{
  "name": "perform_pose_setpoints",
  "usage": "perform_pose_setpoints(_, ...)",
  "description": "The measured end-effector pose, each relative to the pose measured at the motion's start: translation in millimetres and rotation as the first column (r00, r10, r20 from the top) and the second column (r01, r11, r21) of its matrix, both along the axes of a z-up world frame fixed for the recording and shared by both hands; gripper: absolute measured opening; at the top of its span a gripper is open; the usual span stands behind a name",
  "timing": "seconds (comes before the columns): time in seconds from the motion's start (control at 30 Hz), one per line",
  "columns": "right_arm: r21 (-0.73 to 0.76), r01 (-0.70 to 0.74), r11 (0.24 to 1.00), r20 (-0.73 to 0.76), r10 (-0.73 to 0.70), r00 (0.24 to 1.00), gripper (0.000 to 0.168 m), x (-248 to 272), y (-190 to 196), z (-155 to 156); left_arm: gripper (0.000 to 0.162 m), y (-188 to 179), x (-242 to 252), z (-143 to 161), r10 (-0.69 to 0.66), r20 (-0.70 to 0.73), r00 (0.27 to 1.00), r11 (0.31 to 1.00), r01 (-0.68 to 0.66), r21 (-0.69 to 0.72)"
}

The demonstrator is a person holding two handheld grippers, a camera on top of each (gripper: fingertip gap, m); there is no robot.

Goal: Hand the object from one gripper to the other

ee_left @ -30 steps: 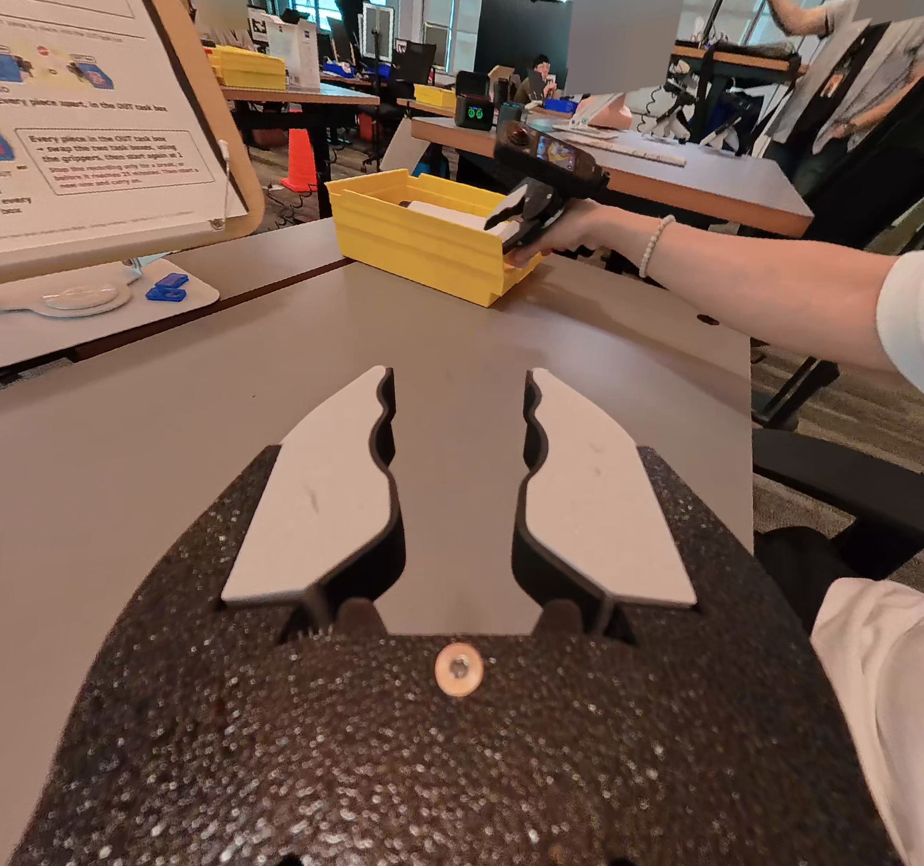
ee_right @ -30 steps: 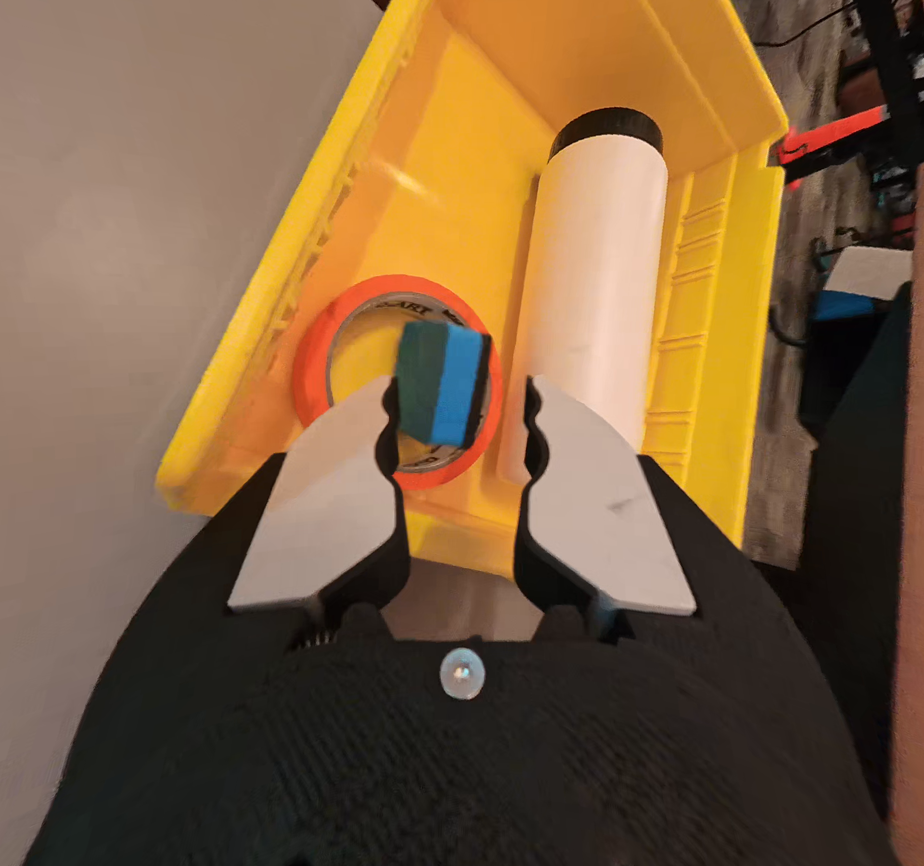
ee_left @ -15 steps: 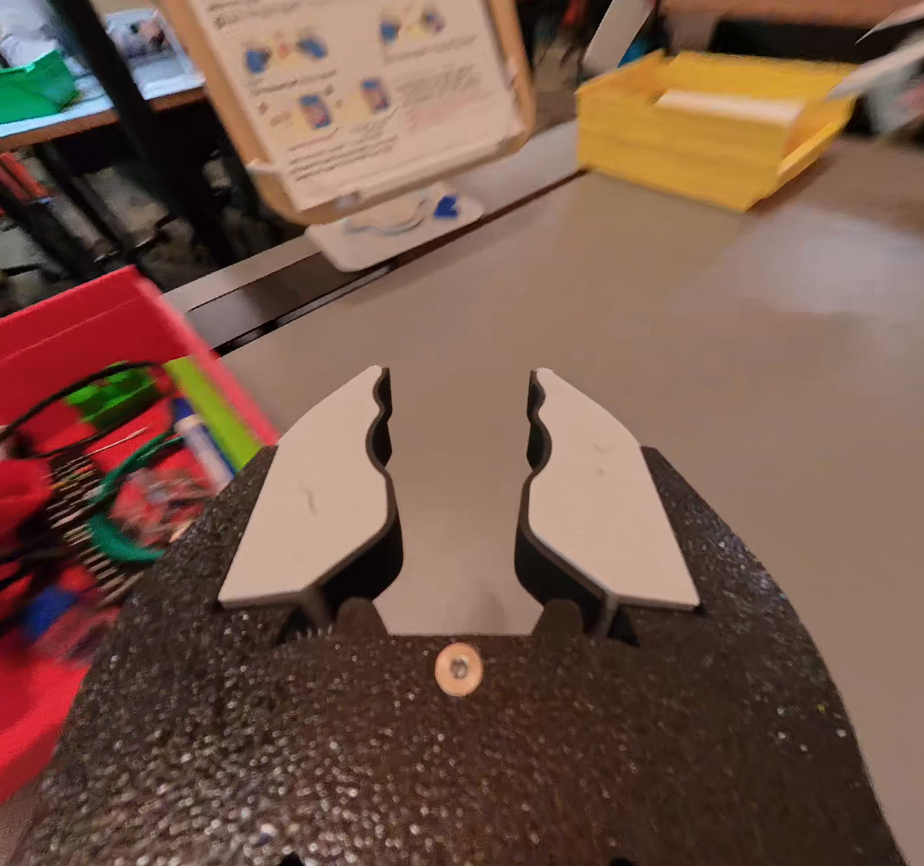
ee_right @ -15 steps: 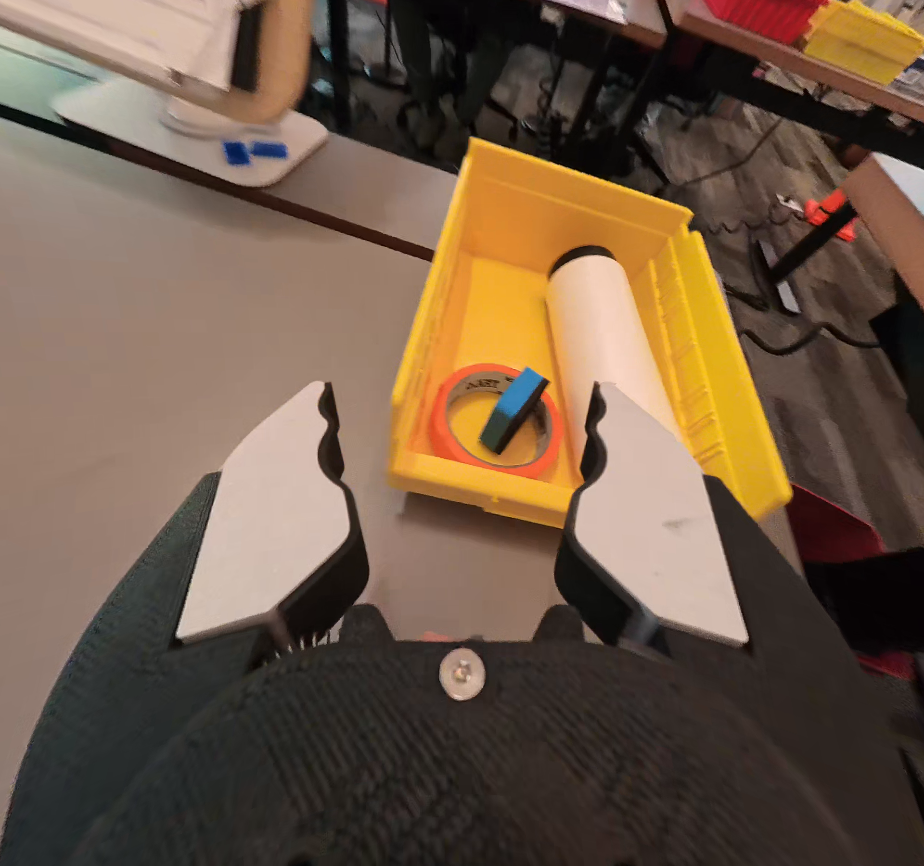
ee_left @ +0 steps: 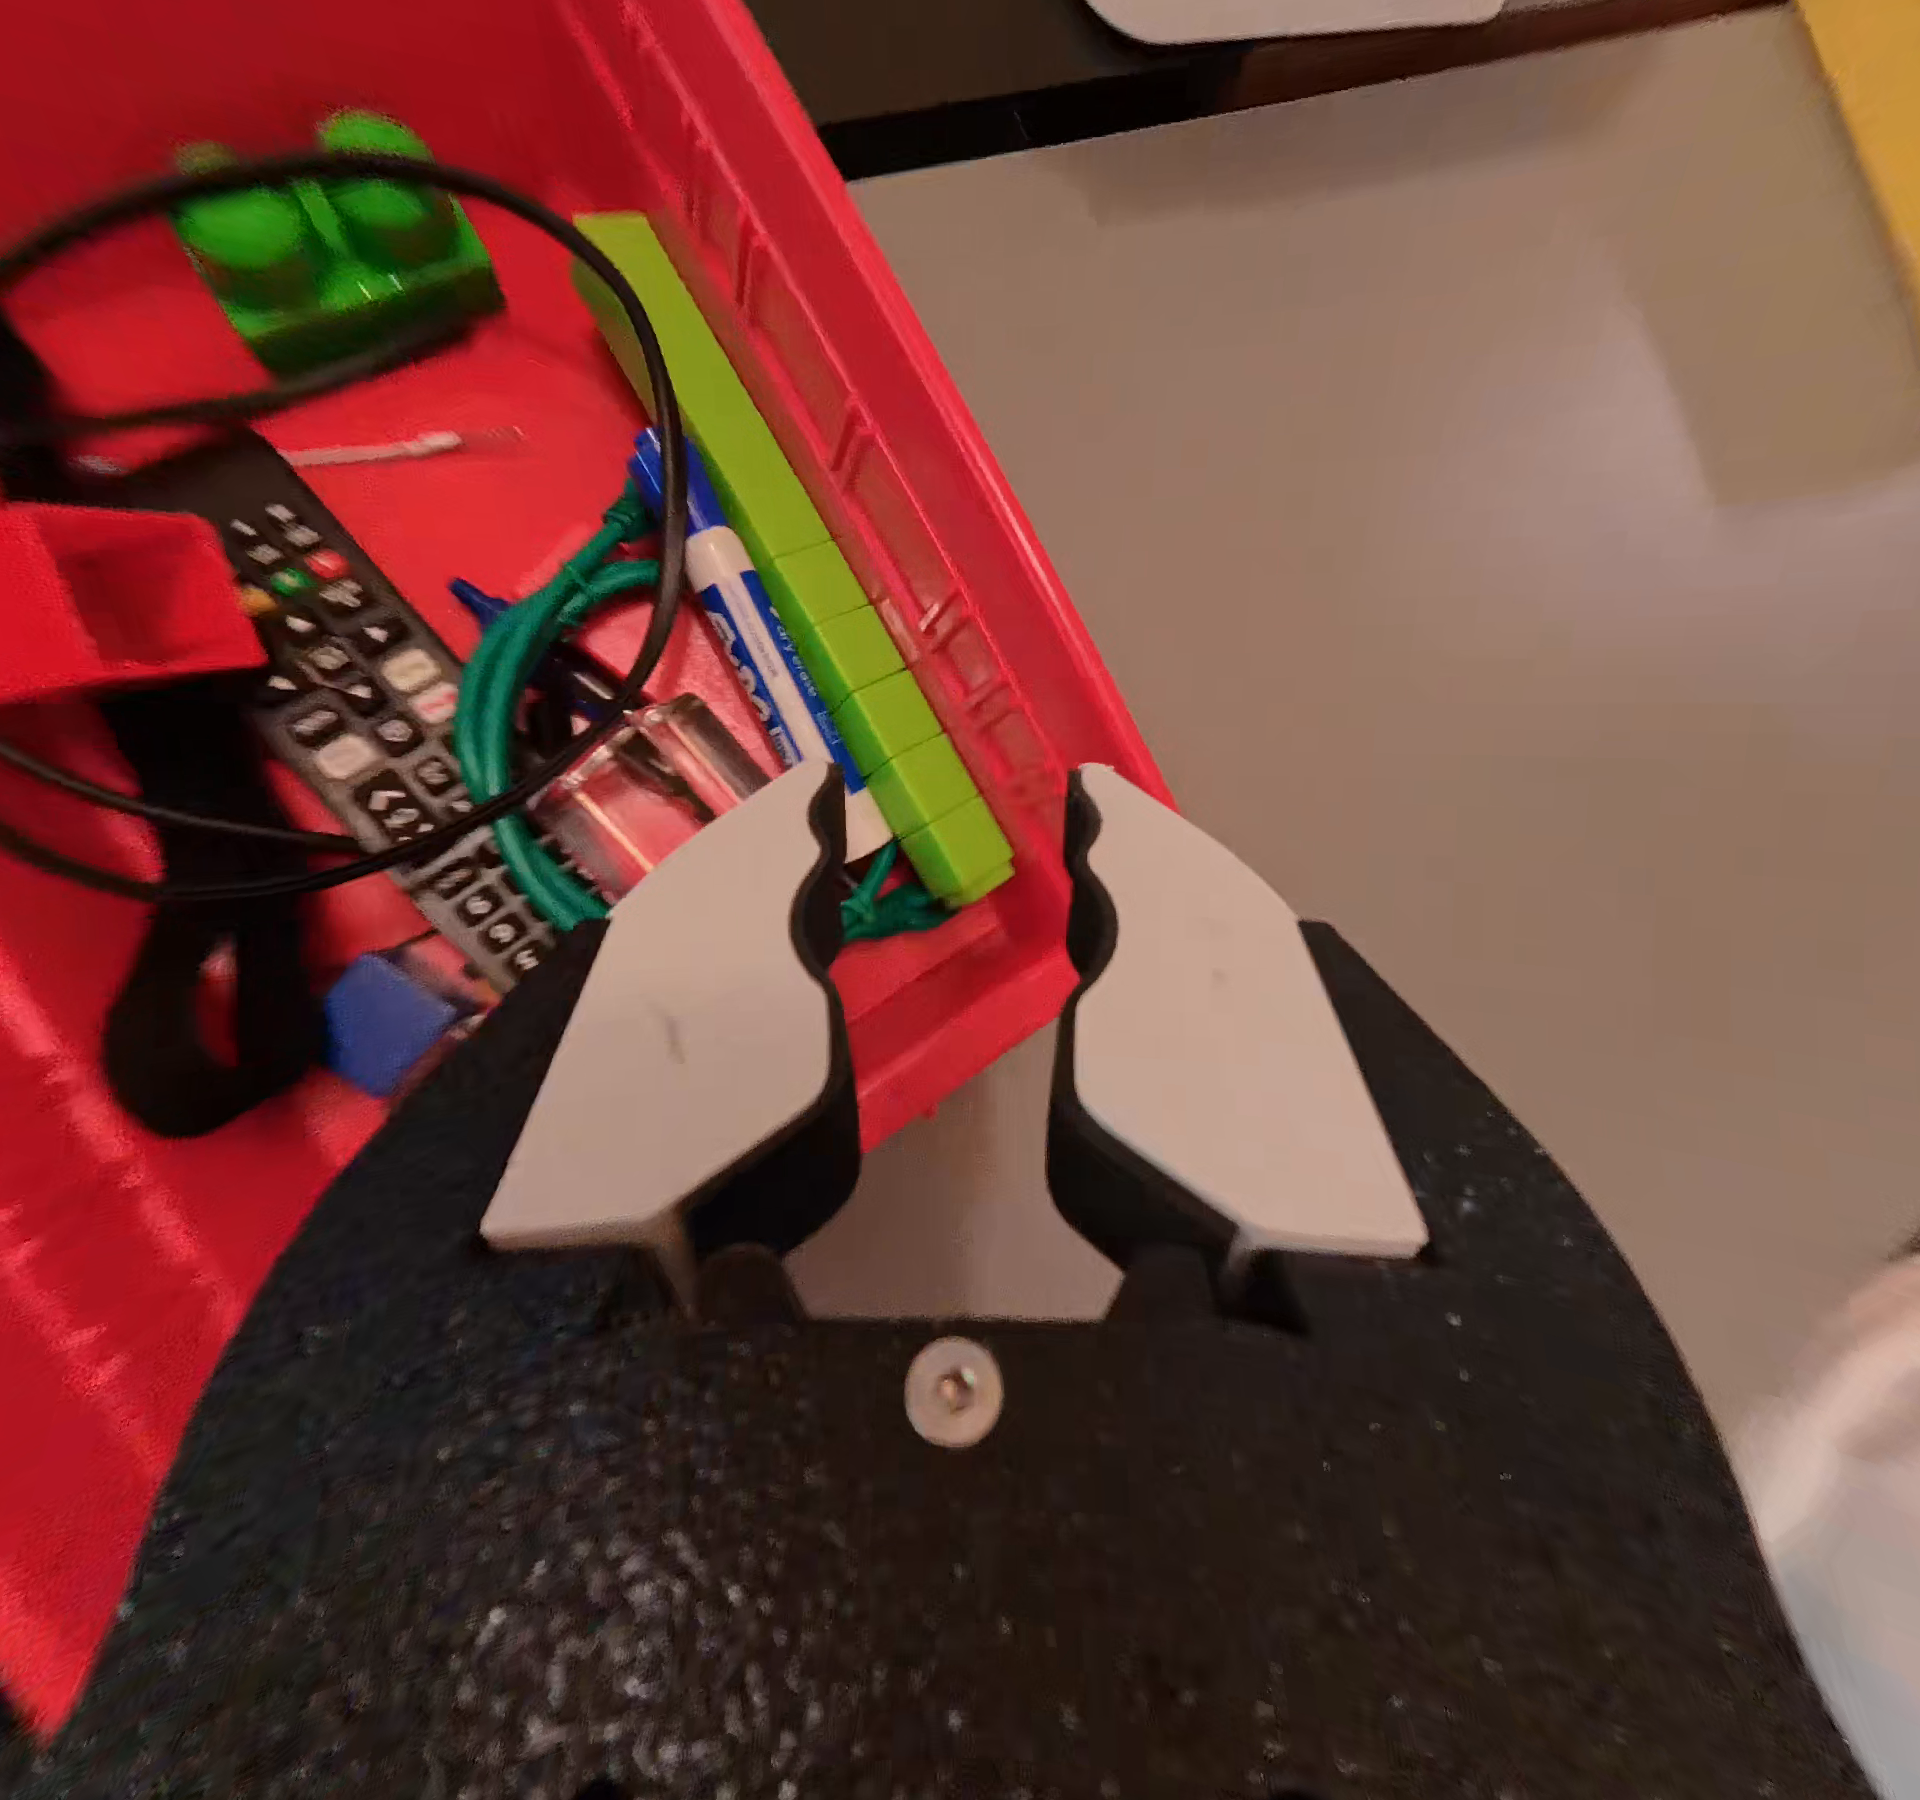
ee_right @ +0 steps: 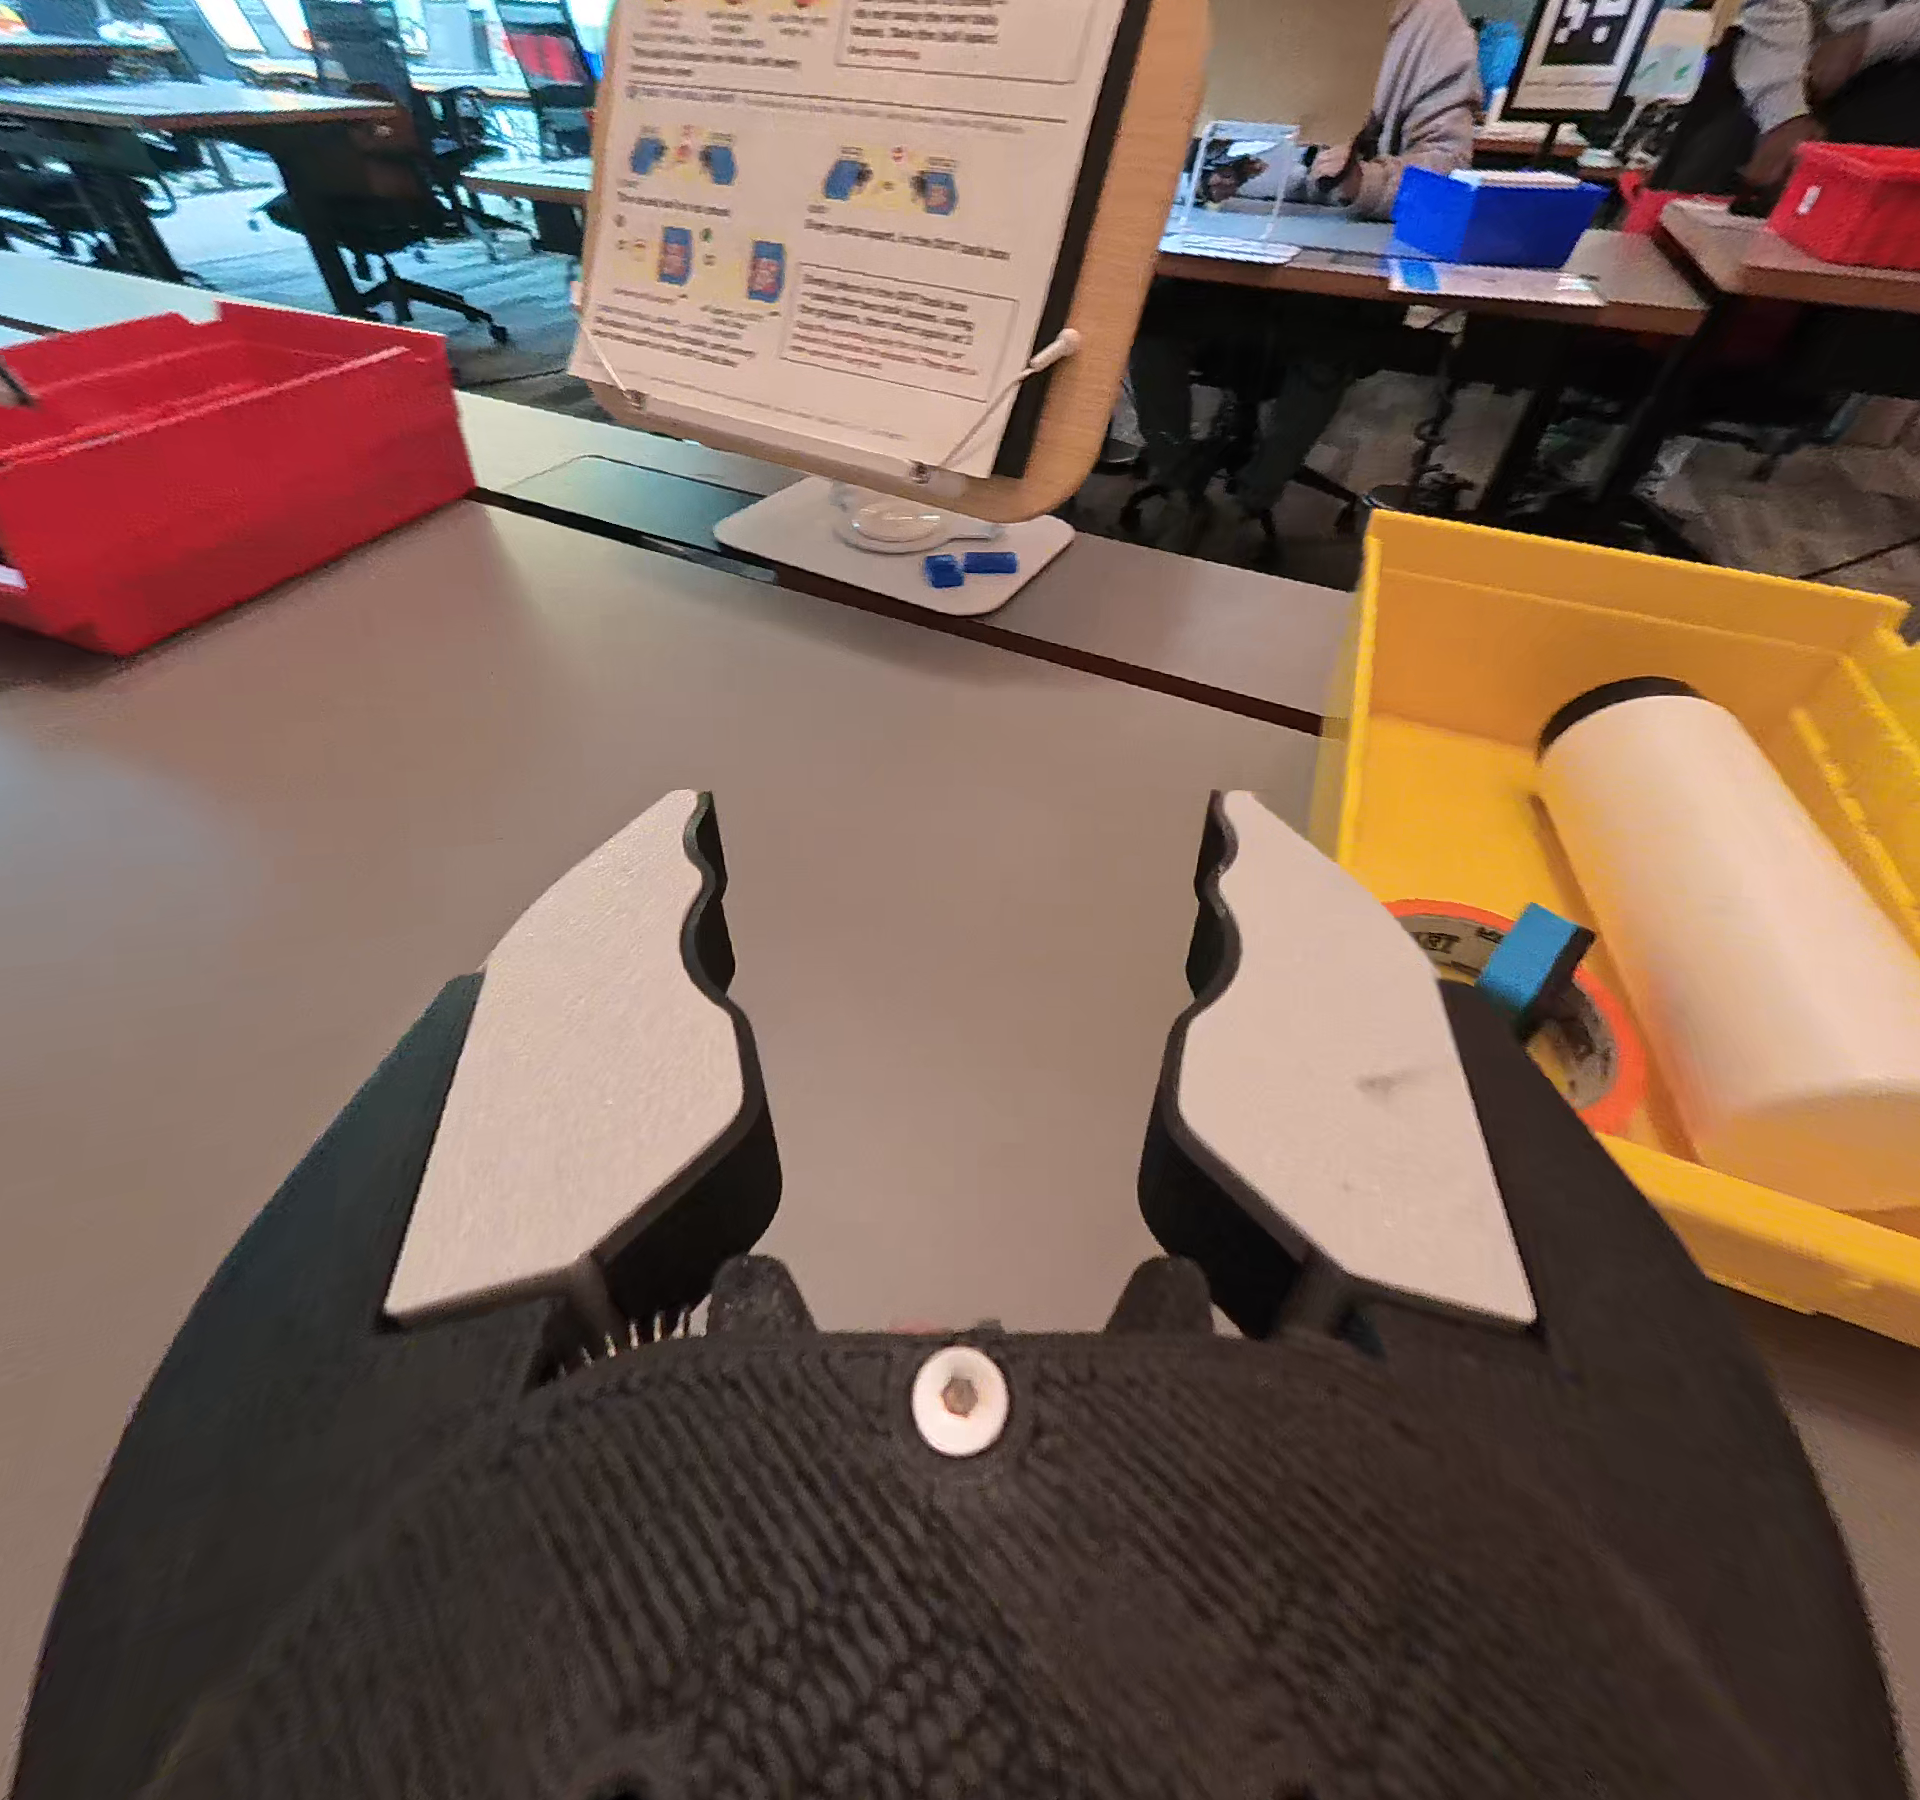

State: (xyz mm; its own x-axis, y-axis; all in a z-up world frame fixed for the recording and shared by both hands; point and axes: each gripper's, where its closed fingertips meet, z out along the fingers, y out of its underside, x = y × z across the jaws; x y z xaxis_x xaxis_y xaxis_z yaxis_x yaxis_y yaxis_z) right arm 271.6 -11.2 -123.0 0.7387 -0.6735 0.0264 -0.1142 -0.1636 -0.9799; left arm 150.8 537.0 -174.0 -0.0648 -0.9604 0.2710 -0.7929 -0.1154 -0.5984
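The left claw hangs with its fingers moderately apart and nothing between them, tilted down over the near right corner of the red bin at the left of the surface; its left finger is over the bin's inside, its right finger over the bin's wall and the bare surface beyond. That pose reads as a choice being made among the bin's things, since the next object to hand across would most likely come from here. Closest to the tips lie a row of lime green blocks pressed along the bin's right wall, a whiteboard marker just beside it, a coil of green cord and a clear plastic piece. Farther left are a black remote, a loop of thin black cable, a green toy brick at the far side and a small blue block near the claw's body. The right claw is spread wide and empty, held level above the middle of the surface, as if parked clear and ready to receive. To its right the yellow bin holds a white cylinder, a roll of orange tape and a blue sponge block propped on the roll. At the far edge stands an instruction board on its base.
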Motion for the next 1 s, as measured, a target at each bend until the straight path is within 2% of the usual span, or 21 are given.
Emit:
perform_pose_setpoints(0.1,0.011,-0.031,0.999,-0.027,0.031,0.999,0.086,-12.2,2.2,-1.6,0.04,-1.1,17.7,-11.8,0.046,-0.15,0.988,0.975,-0.077,-0.207)
perform_pose_setpoints(0.17,0.003,-0.022,1.0,-0.041,0.022,0.999,0.086,-18.0,-2.6,-4.7,0.039,8.4,27.4,-20.2,0.077,-0.218,0.973,0.965,-0.128,-0.228)
perform_pose_setpoints(0.33,-0.02,0.013,1.0,-0.045,-0.014,0.999,0.085,-30.2,-18.8,-13.0,0.038,45.9,57.8,-25.2,0.141,-0.172,0.975,0.984,-0.158,-0.087)
perform_pose_setpoints(0.47,-0.02,0.038,0.999,-0.068,-0.039,0.997,0.085,-33.2,-28.3,-21.0,0.037,55.5,70.8,-36.4,0.054,-0.152,0.987,0.996,-0.042,0.079)
perform_pose_setpoints(0.6,-0.028,0.051,0.998,-0.083,-0.053,0.995,0.085,-32.0,-32.2,-25.4,0.035,61.5,64.0,-57.9,-0.06,-0.284,0.957,0.96,0.133,0.245)
perform_pose_setpoints(0.73,-0.045,0.053,0.998,-0.082,-0.056,0.995,0.085,-30.7,-31.2,-27.3,0.026,58.0,60.6,-71.8,-0.12,-0.383,0.916,0.923,0.245,0.296)
perform_pose_setpoints(0.8,-0.048,0.056,0.997,-0.08,-0.06,0.995,0.085,-29.5,-30.0,-28.3,0.007,57.0,61.6,-75.7,-0.111,-0.402,0.909,0.923,0.245,0.298)
perform_pose_setpoints(0.9,-0.047,0.051,0.998,-0.084,-0.055,0.995,0.085,-30.3,-26.6,-29.3,0.006,58.7,63.2,-78.8,-0.093,-0.402,0.911,0.923,0.23,0.307)
perform_pose_setpoints(1.0,-0.054,0.045,0.998,-0.076,-0.049,0.996,0.084,-32.2,-24.4,-28.9,0.006,61.9,67.7,-66.3,-0.115,-0.33,0.937,0.905,0.236,0.355)
